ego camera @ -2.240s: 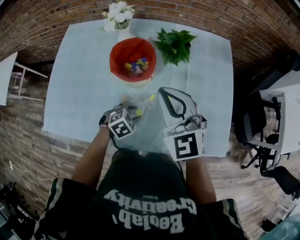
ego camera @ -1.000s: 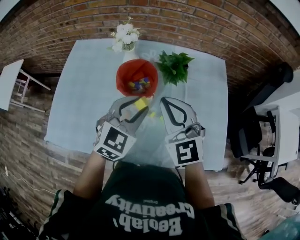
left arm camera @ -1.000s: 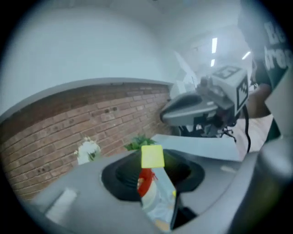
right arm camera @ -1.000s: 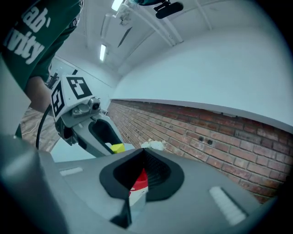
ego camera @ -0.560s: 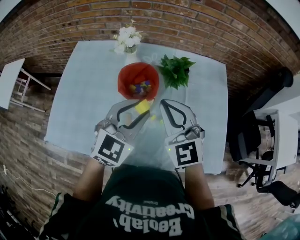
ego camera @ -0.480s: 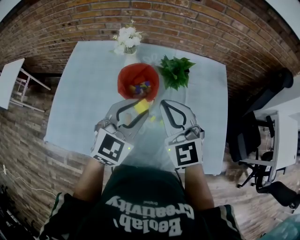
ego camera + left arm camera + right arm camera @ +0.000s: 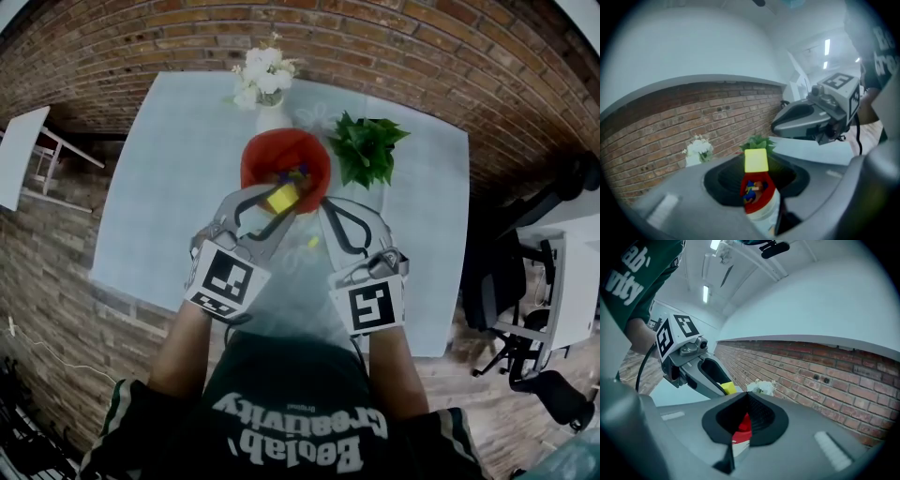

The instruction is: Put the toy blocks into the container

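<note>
The left gripper [image 7: 278, 202] is clamped on a yellow block [image 7: 756, 160], its two jaws pressing the block from either side at their tips. In the head view the block hangs over the near edge of the red container [image 7: 270, 150], which stands upright on the pale table [image 7: 169, 187]. The left gripper view looks past the block and down into the container, where several coloured blocks [image 7: 752, 190] lie in a heap, blue and yellow among them. The right gripper [image 7: 330, 210] is just beside the left one, on the near right of the container, and its jaws are closed tip to tip with nothing between them; the right gripper view shows only a strip of the red container through the gap behind the tips. On the table between the two grippers lies a small yellow piece [image 7: 312, 242], probably another block, though it is too small to be sure. A vase of white flowers [image 7: 263, 77] stands behind the container, and a green plant [image 7: 367, 148] stands to its right. The person's forearms reach in from the bottom of the head view.
</note>
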The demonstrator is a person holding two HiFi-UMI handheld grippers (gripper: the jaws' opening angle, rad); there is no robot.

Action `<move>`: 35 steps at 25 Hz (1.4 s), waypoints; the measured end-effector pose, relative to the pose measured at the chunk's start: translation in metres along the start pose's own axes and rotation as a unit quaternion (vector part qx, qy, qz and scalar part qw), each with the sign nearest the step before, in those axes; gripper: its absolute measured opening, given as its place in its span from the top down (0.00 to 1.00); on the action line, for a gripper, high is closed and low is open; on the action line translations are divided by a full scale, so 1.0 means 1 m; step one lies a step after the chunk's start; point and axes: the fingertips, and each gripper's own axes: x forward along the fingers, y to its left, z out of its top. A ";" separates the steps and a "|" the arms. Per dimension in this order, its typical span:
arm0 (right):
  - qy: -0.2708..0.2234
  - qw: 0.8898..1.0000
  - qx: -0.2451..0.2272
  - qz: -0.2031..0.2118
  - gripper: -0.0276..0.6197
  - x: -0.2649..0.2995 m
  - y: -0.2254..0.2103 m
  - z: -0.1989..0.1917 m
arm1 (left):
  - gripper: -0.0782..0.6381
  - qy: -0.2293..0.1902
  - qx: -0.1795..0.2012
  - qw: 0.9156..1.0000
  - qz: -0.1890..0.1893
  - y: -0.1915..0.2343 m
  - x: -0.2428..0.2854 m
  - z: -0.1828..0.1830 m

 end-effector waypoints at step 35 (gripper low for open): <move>0.029 0.999 0.002 -0.016 0.95 0.011 -0.007 -0.014 | 0.89 -0.010 0.020 0.999 0.033 0.022 0.010 -0.012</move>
